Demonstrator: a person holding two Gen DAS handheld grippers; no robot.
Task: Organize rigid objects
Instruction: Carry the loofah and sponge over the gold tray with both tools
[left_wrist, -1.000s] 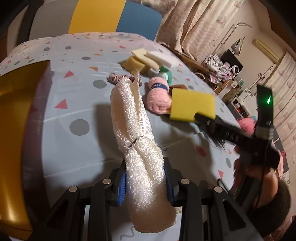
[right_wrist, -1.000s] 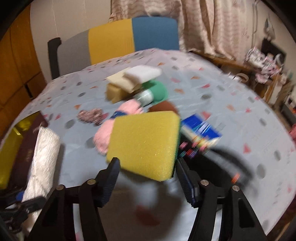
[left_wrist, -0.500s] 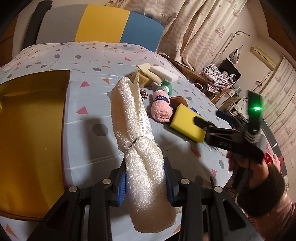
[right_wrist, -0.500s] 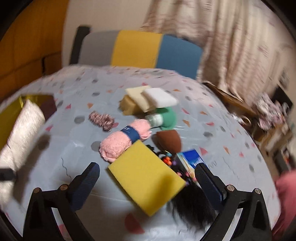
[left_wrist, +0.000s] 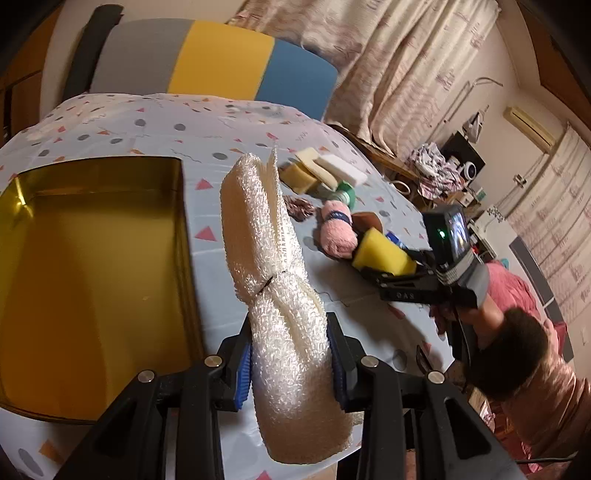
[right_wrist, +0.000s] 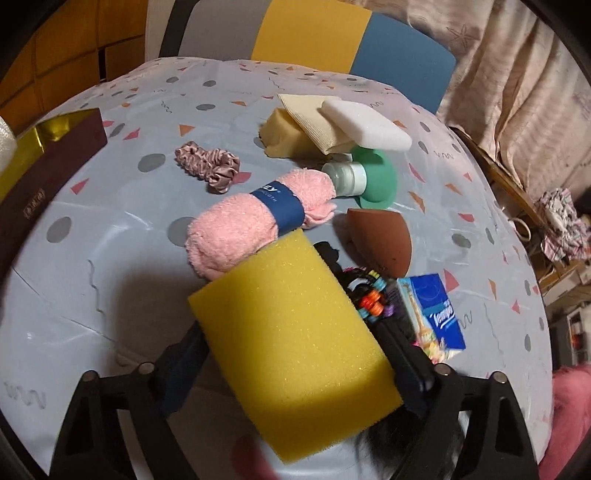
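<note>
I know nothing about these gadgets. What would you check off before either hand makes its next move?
1. Left gripper has its load: ok. Its pads clamp the white mesh cloth on both sides.
2. Gold box is ready to receive: ok. Its top is open and its bare floor shows.
3. Right gripper grips the yellow sponge: cannot tell. Its jaws have just been closing with the sponge between them, but one pad is hidden.
4. Sponge is free of its neighbours: not ok. The beaded hair ties lie against one finger, and the pink towel meets the sponge's far corner.
5. The grippers are apart: ok.
</note>
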